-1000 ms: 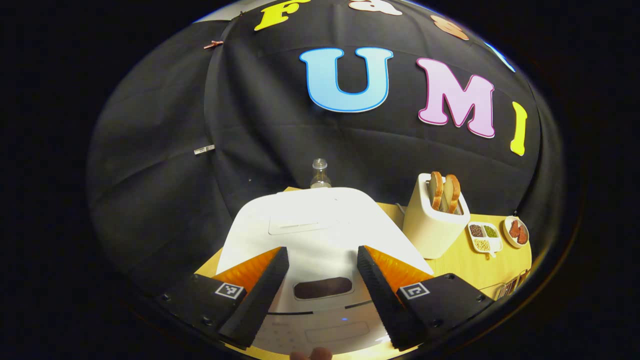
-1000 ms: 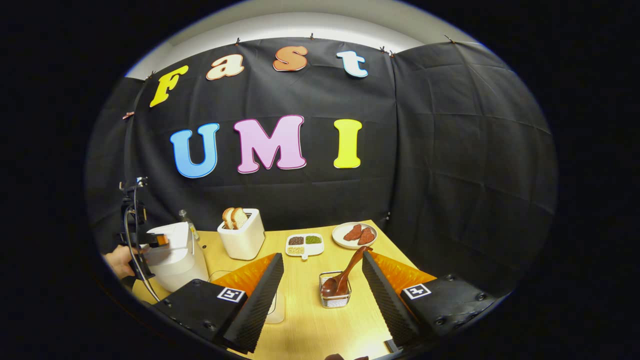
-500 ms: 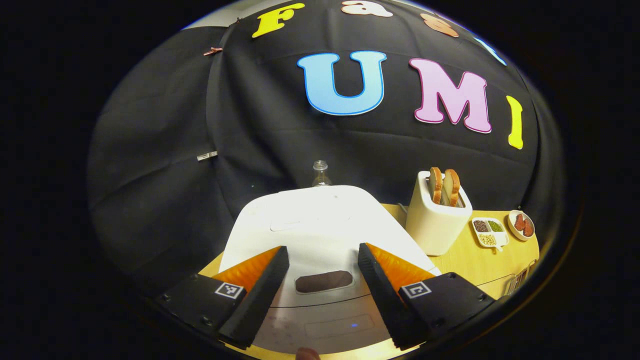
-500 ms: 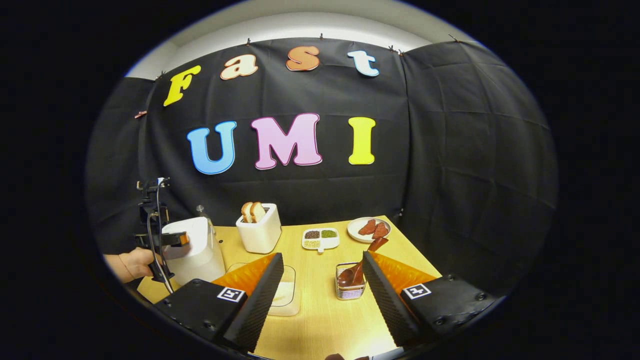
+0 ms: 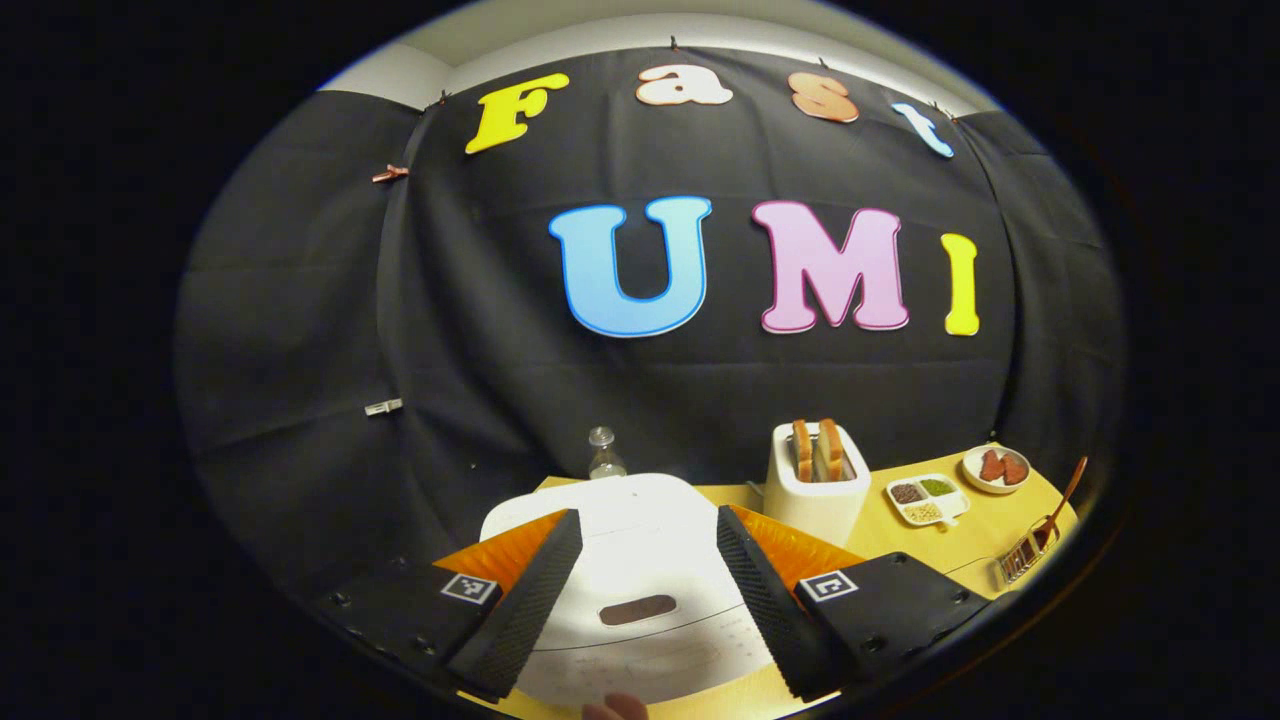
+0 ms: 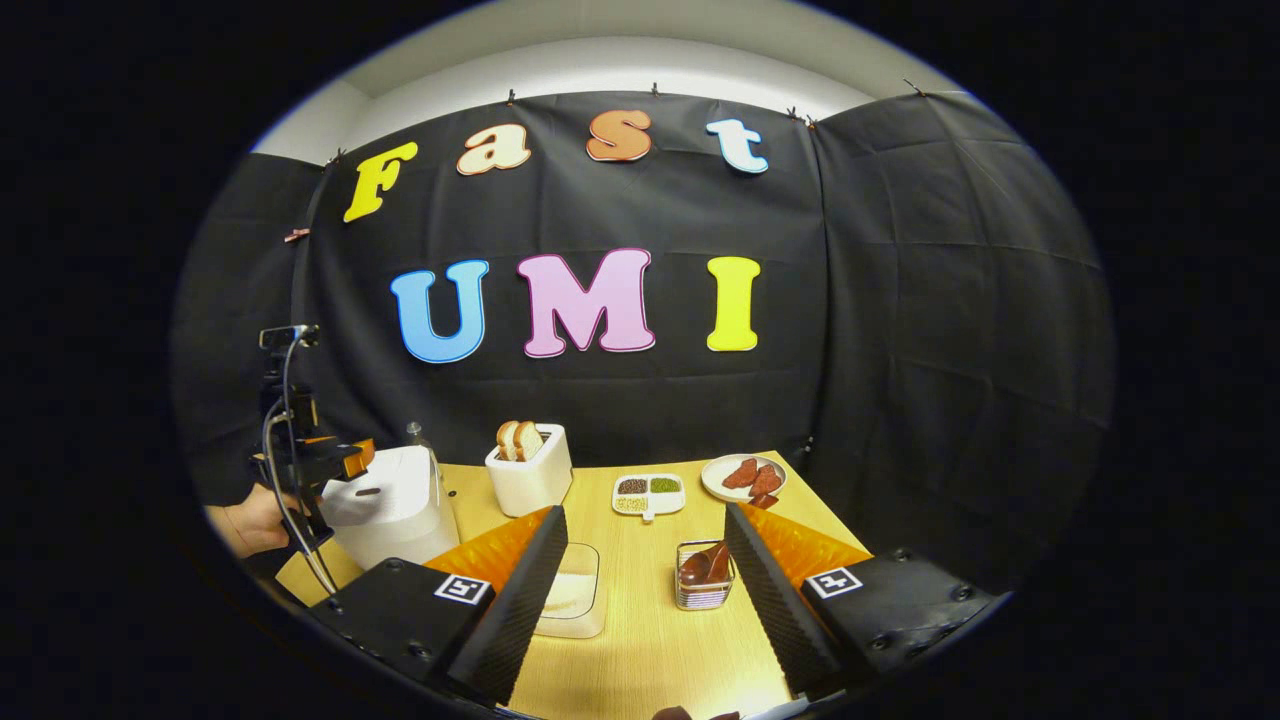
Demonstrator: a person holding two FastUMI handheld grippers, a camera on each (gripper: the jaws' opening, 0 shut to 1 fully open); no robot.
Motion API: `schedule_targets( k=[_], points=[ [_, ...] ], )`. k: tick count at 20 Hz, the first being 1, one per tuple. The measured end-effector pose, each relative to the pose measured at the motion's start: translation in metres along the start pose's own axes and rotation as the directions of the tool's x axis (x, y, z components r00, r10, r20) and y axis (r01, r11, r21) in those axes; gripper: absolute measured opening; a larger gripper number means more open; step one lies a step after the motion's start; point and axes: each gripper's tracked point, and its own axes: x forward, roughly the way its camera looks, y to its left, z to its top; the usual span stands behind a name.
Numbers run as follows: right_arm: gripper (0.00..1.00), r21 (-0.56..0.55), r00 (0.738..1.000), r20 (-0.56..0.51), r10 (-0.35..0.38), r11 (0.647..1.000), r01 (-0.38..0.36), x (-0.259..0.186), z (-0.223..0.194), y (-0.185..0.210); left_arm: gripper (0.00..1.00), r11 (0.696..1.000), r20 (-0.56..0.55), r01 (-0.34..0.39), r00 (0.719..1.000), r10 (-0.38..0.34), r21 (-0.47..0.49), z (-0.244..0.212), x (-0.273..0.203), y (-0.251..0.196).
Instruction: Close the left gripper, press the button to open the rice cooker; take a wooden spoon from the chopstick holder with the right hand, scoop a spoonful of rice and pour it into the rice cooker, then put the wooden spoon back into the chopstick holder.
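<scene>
Rice cooker, white with its lid down, sits at the near left corner of the wooden table; a dark oval button marks the front of the lid. In the left gripper view the left gripper hangs just above that lid, its jaws spread wide with the button showing in the gap between them, and nothing is held. In the right gripper view the same gripper appears at the cooker's left side, with a hand gripping its handle below.

Just right of the cooker lies a clear, shallow container of rice on the table. Further right stands the wire chopstick holder, with the wooden spoon leaning inside it, bowl down. The right gripper hovers over the near edge of the table, jaws wide apart and empty, with the rice container just beside its left finger and the holder near its right finger.

Behind the cooker stands a small clear bottle. Toward the middle back of the table is a white toaster with two slices of bread standing in its slots. Right of it lies a small divided dish of grains, and beyond that a round plate holding reddish pieces of food.
</scene>
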Motion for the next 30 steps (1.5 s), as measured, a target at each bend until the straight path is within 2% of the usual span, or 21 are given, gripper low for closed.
schedule_targets(
  k=[5,12,22,30],
  points=[
    [0.98,-0.034,1.0,0.026,0.006,0.999,-0.005,-0.003,0.011,0.007,0.95,0.995,0.057,0.08,0.995,-0.076,-0.06,0.029,-0.039,-0.003],
    [0.98,-0.084,0.998,0.052,0.03,0.996,-0.026,0.0,0.024,0.025,0.95,0.987,0.121,0.15,0.982,-0.142,-0.059,0.052,-0.096,0.007],
    [0.98,-0.143,0.992,0.107,0.07,0.988,-0.055,0.012,0.048,0.052,0.95,0.981,0.141,0.183,0.975,-0.172,-0.066,0.053,-0.157,0.028],
    [0.98,-0.214,0.978,0.176,0.114,0.974,-0.075,0.012,0.07,0.08,0.95,0.971,0.21,0.229,0.955,-0.21,-0.07,0.067,-0.203,0.032]
  ],
)
